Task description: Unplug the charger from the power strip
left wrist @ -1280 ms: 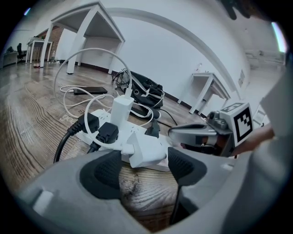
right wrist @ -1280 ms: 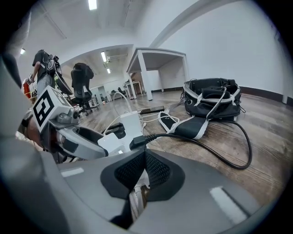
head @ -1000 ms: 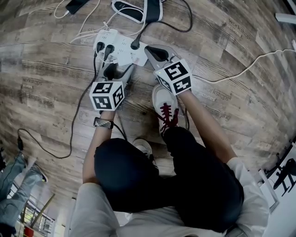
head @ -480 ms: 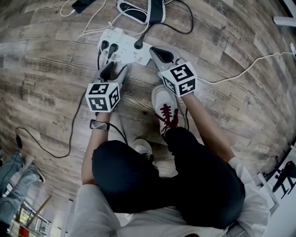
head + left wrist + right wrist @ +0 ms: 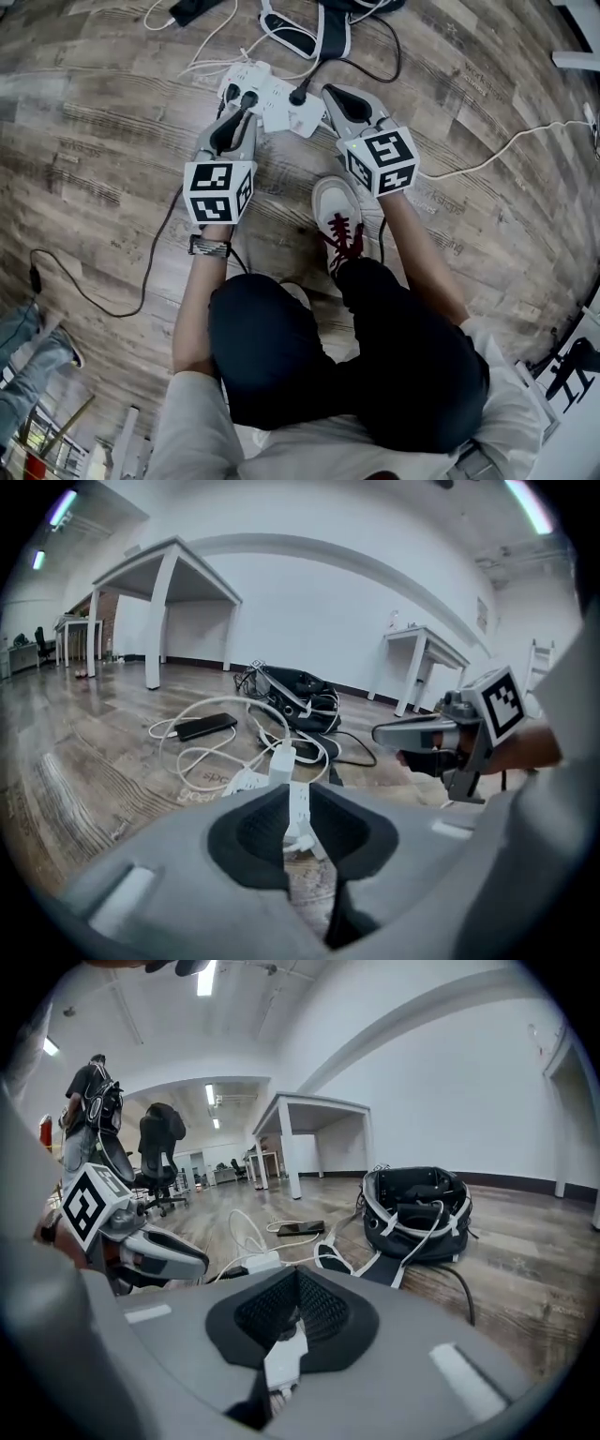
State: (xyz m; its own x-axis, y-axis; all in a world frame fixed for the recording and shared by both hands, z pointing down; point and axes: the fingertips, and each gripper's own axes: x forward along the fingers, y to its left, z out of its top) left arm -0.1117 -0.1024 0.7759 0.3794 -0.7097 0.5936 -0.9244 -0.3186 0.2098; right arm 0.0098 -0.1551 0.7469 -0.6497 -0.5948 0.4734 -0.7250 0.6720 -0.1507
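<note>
The white power strip [image 5: 272, 105] lies on the wooden floor with three black plugs [image 5: 248, 97] in it. A white charger [image 5: 281, 759] stands in its far end, and its white cable runs to a phone [image 5: 206, 726]. My left gripper [image 5: 242, 117] hangs just short of the strip. Its jaws are closing with a narrow gap and nothing between them; the strip [image 5: 298, 810] shows through the gap. My right gripper [image 5: 330, 94] hovers at the strip's right end with its jaws together, holding nothing. The strip [image 5: 284, 1358] appears below them.
A black backpack [image 5: 417, 1206] with white straps lies beyond the strip. Black and white cables [image 5: 487, 150] trail over the floor on both sides. The person's shoe [image 5: 337, 220] rests just behind the grippers. White tables [image 5: 164, 602] stand further off.
Both grippers have lifted off the power strip. The left gripper's jaws, wide apart a second ago, have come nearly together. The strip has stayed on the floor.
</note>
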